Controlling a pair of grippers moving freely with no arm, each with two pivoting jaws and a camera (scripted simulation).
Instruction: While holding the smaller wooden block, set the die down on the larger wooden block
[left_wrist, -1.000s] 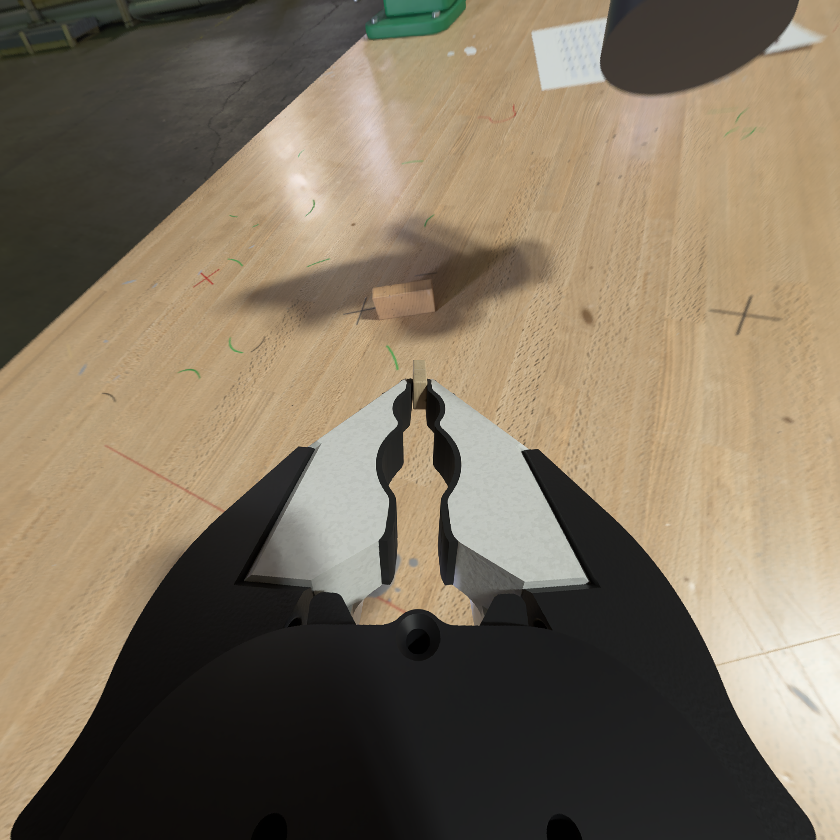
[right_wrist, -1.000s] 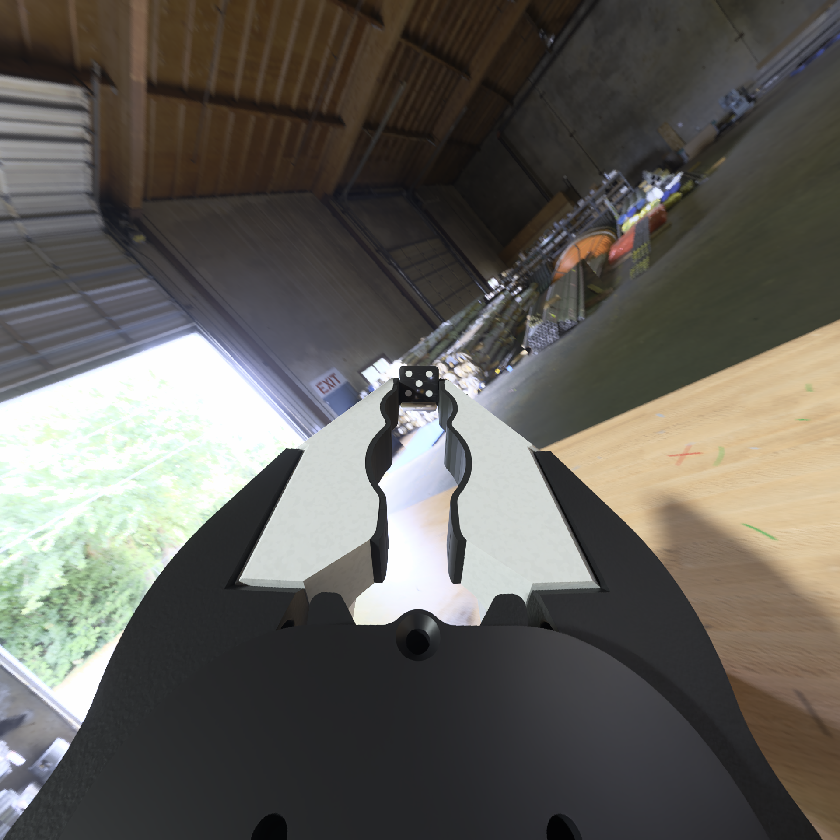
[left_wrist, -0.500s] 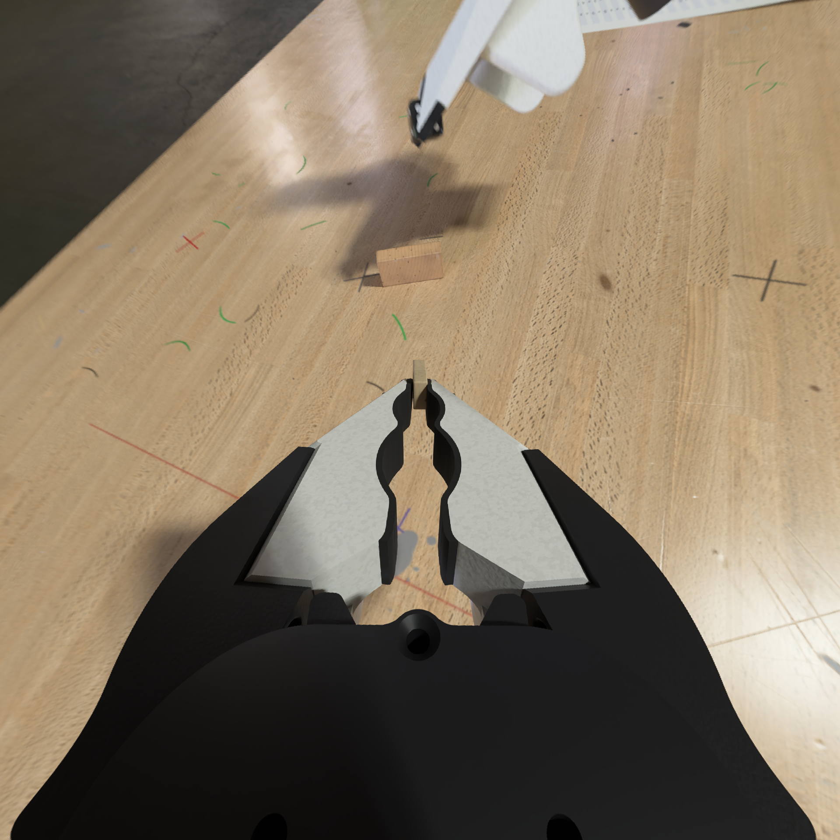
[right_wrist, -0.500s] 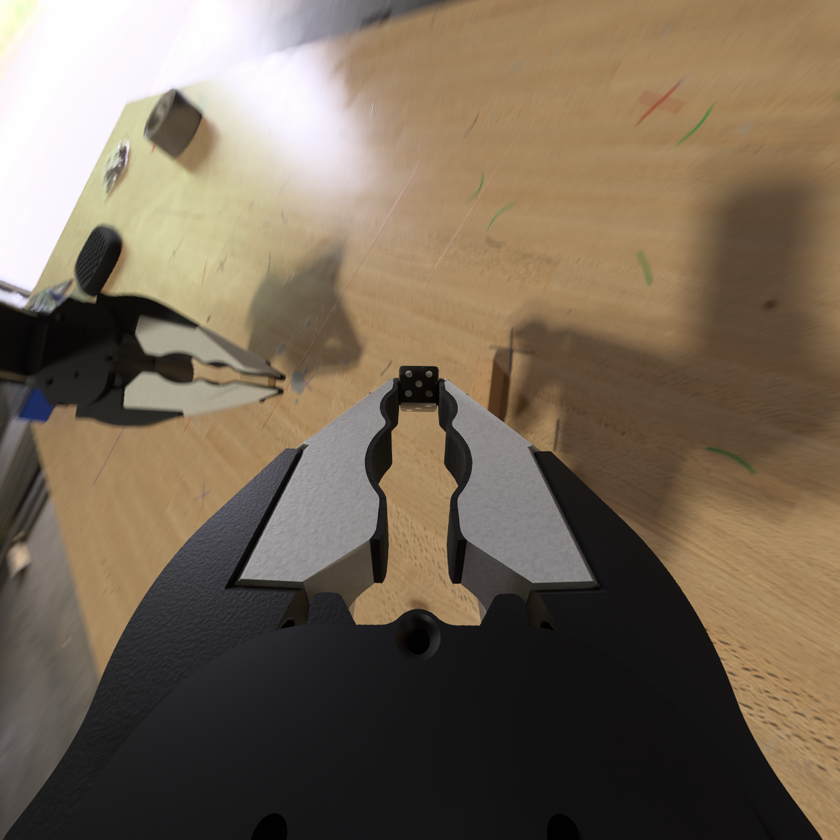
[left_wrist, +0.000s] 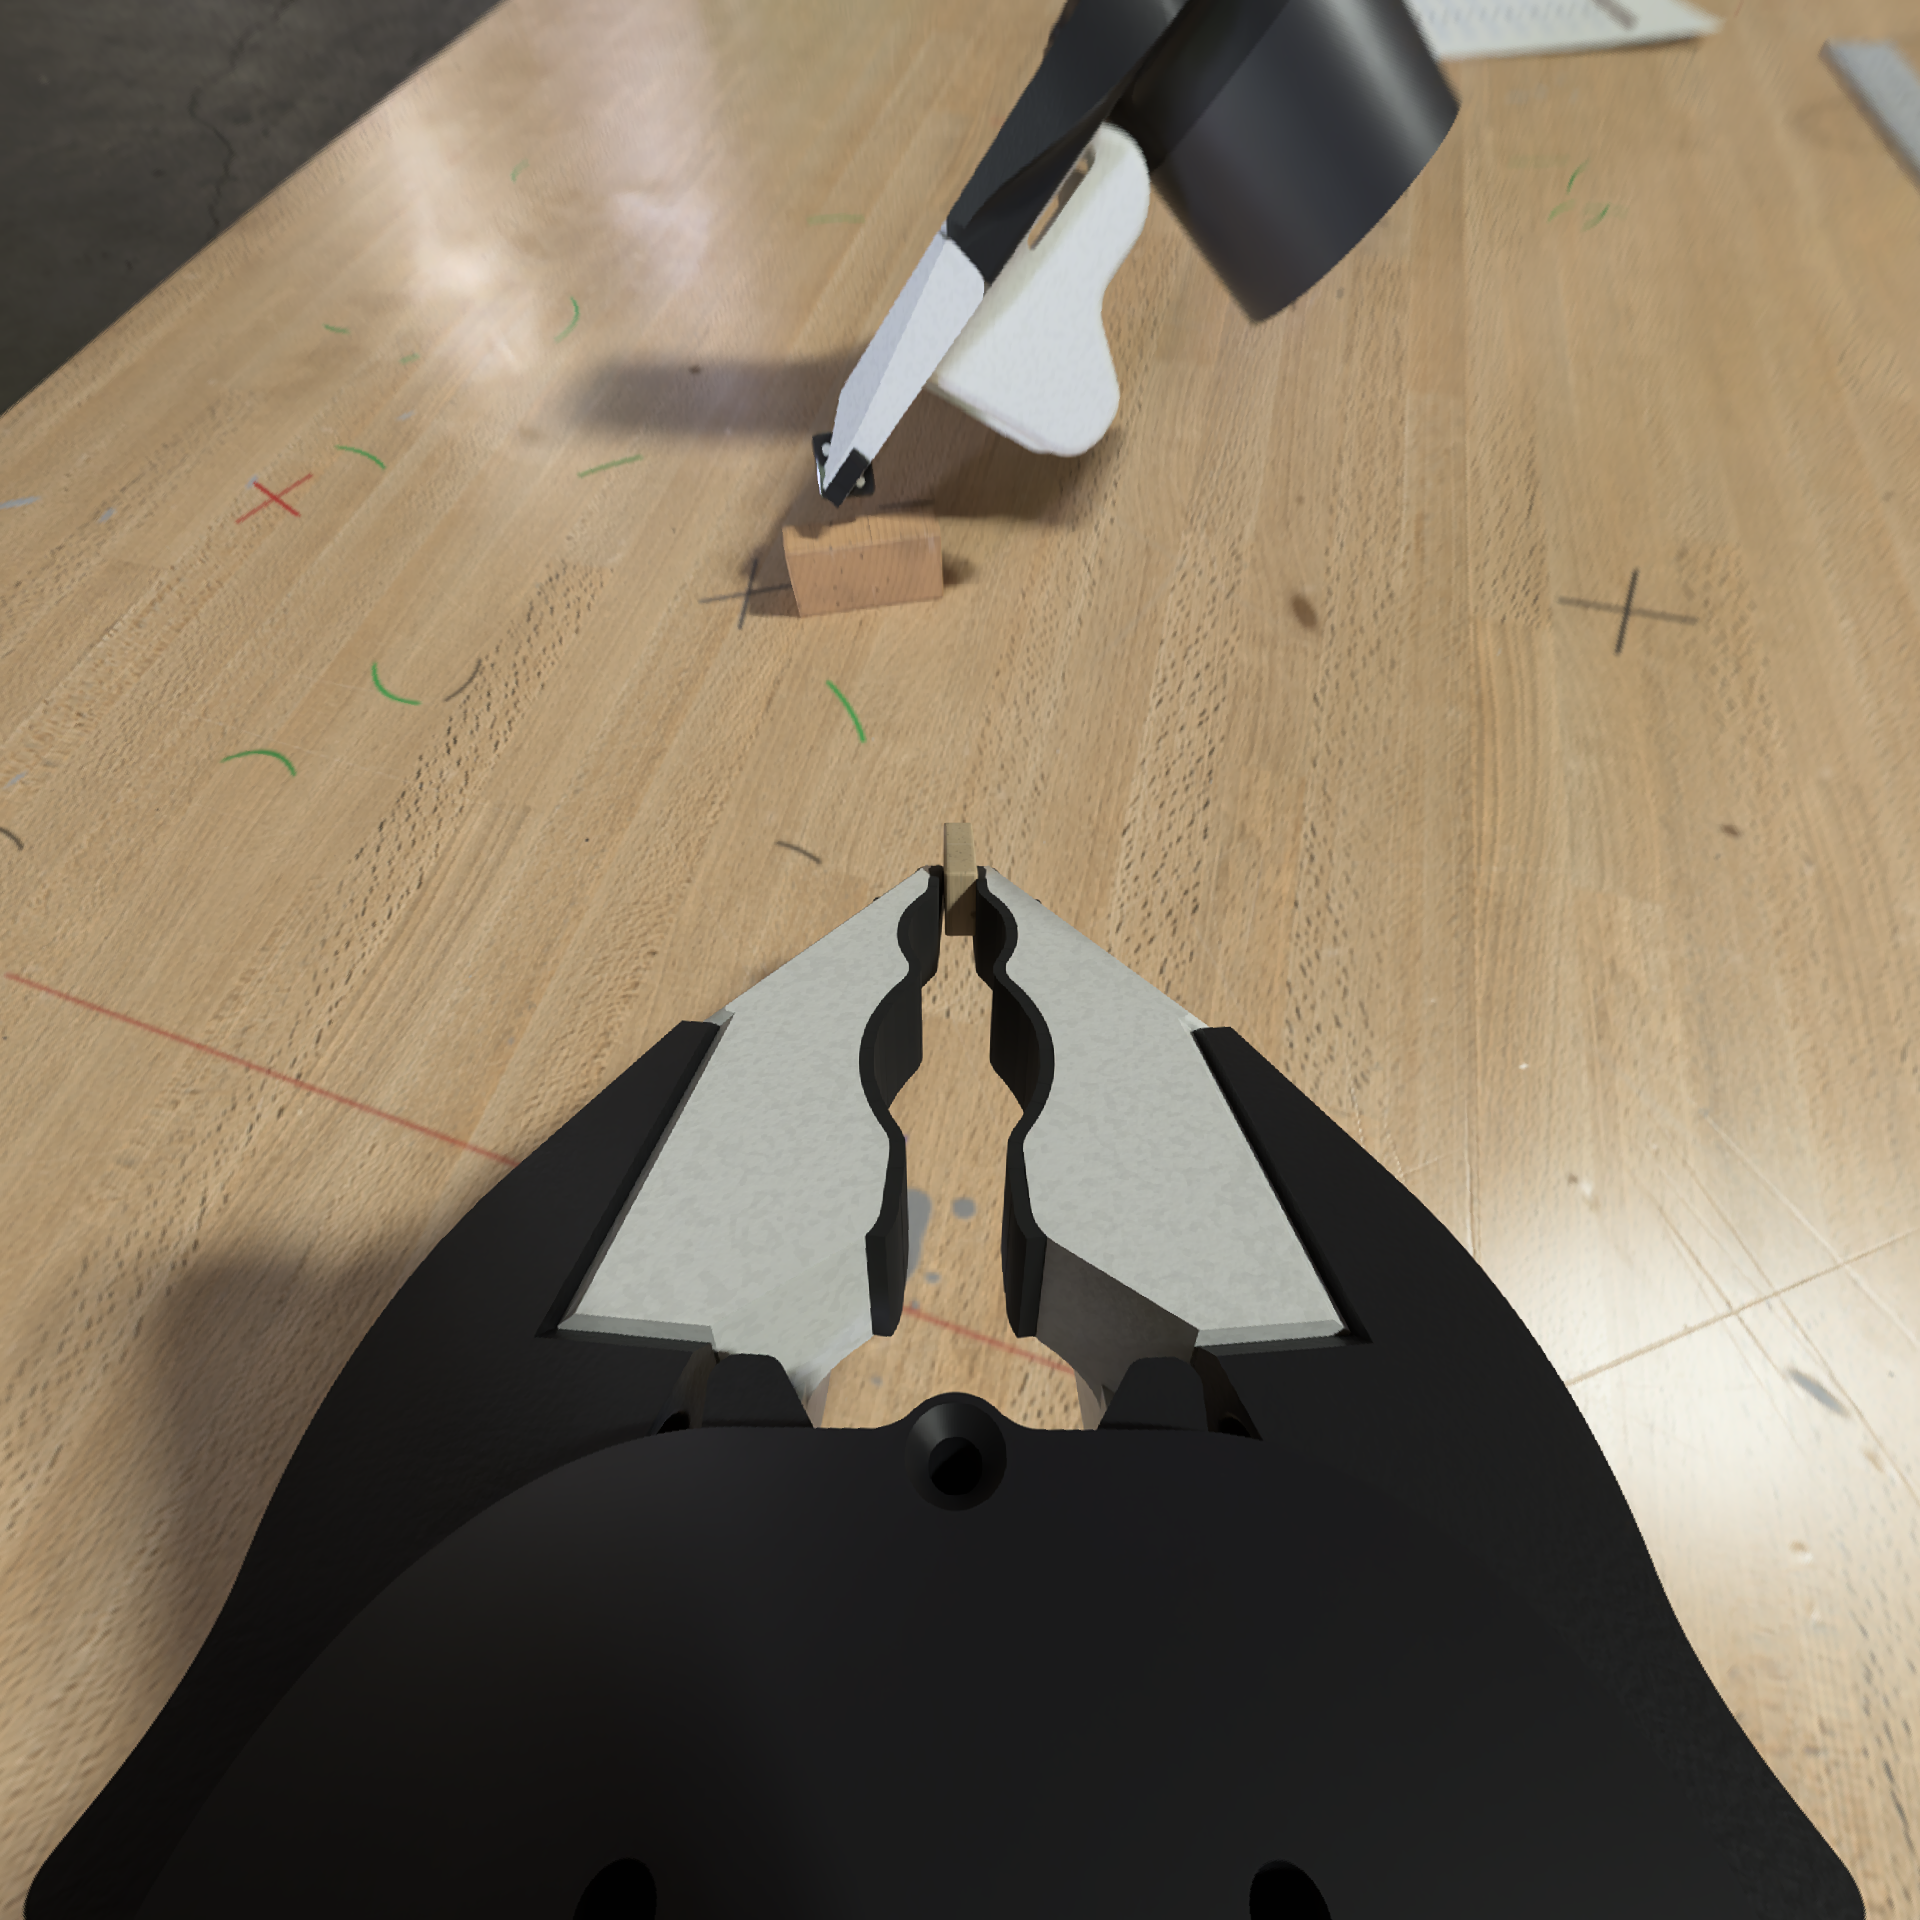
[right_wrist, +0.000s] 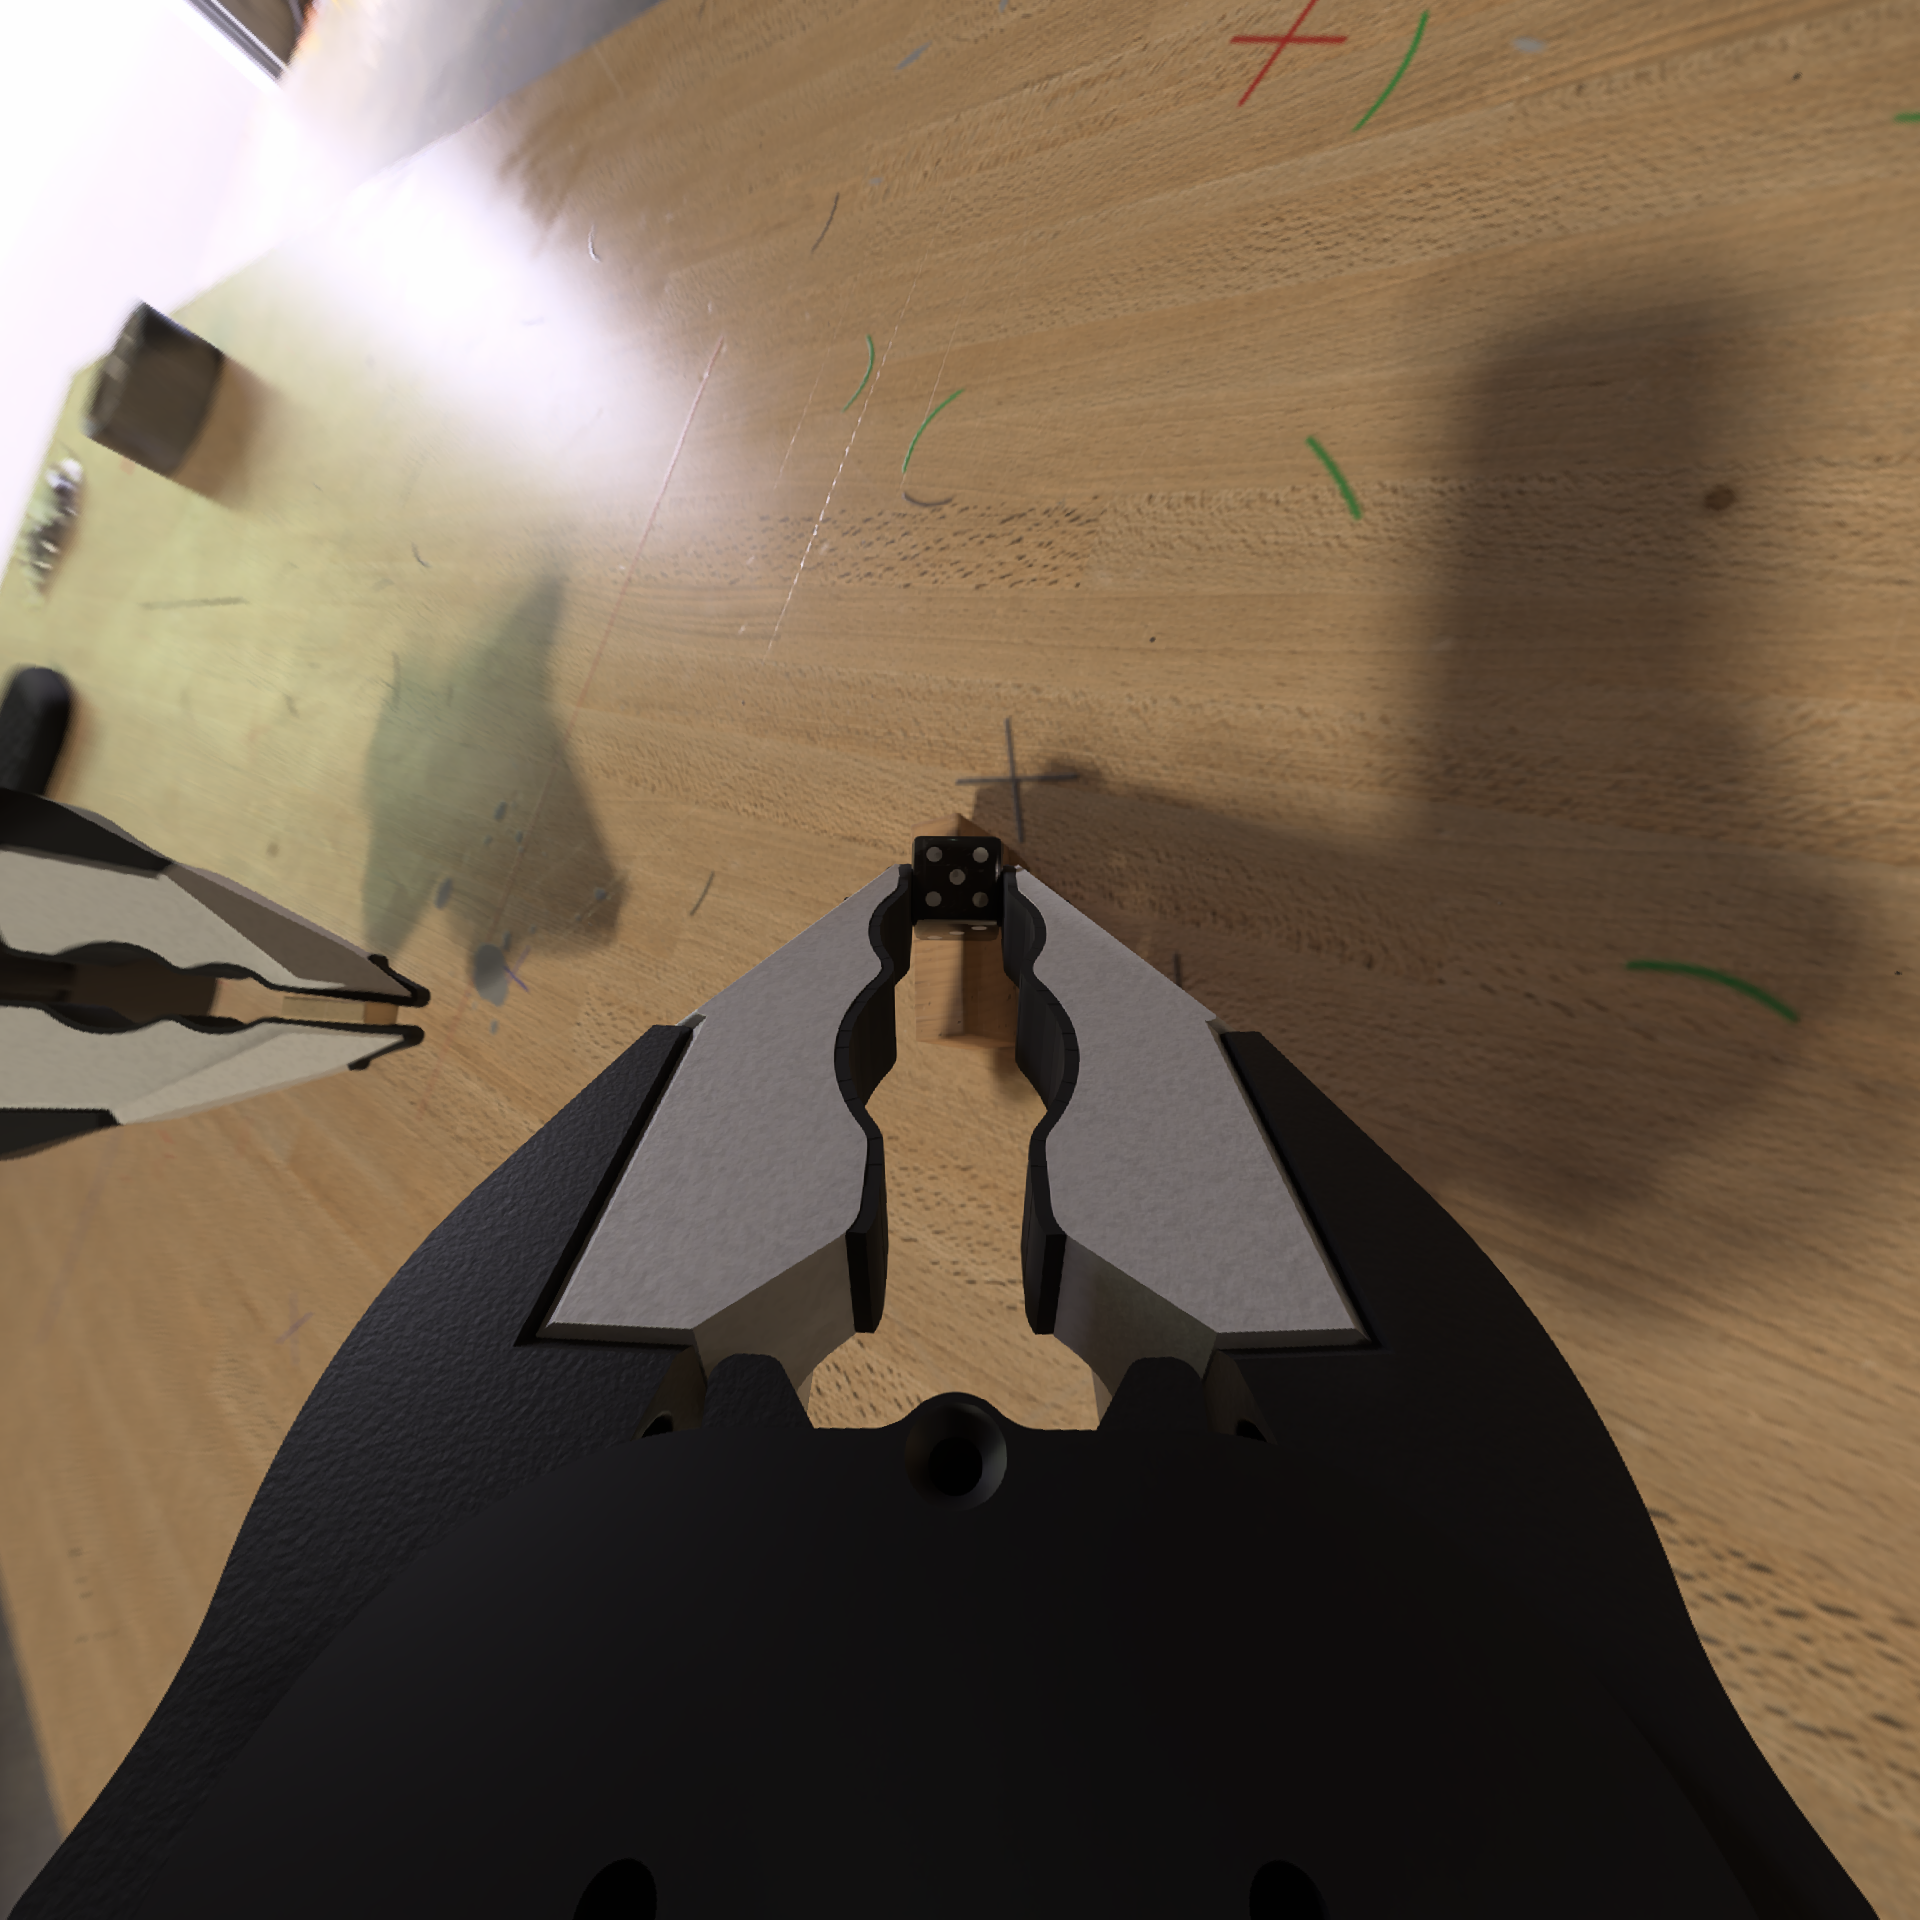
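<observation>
Black white-pipped die (right_wrist: 957, 879) pinched by right gripper (right_wrist: 957, 883) above larger wooden block (left_wrist: 864, 567); left gripper (left_wrist: 957, 883) clamps smaller wooden block (left_wrist: 957, 878)

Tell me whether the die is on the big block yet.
Not yet. The die sits clamped in the right claw, just above the big block.
</observation>
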